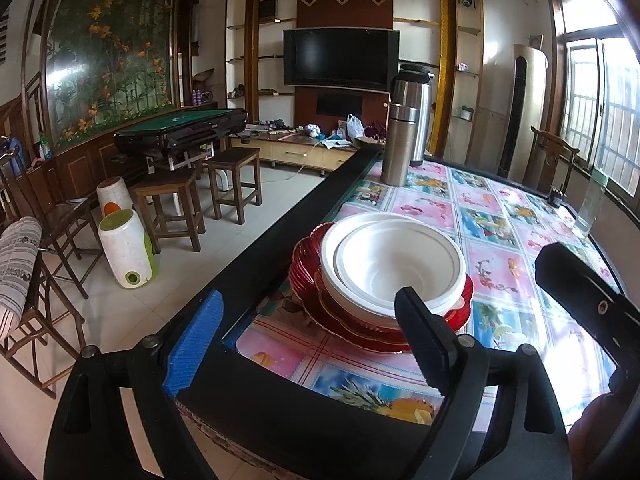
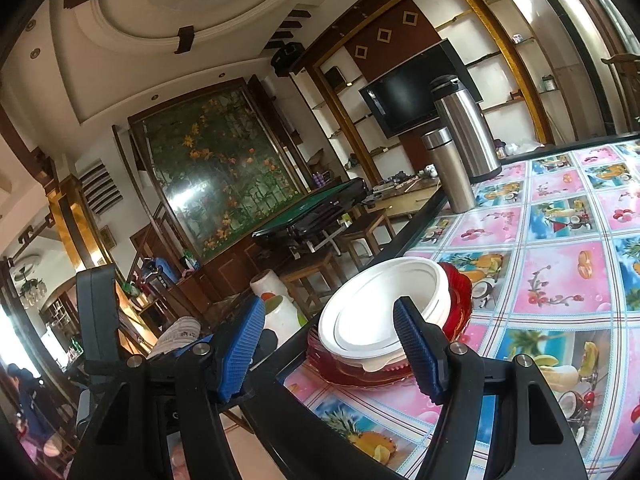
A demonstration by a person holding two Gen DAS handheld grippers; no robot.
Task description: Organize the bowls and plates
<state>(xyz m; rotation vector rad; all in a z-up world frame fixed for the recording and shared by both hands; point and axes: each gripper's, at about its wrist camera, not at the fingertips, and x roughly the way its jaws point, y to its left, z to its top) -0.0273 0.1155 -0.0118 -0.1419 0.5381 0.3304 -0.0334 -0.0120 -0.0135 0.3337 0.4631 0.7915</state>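
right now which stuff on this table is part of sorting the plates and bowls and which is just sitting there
Part of the job:
- white bowls, nested
- red plates, stacked under the bowls

Just sitting there:
- tall steel thermos
- smaller steel flask in front of it
- clear glass at the table's far edge

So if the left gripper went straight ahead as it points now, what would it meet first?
Most likely the white bowls stacked on the red plates; the open left gripper points at that stack, though depth is unclear.
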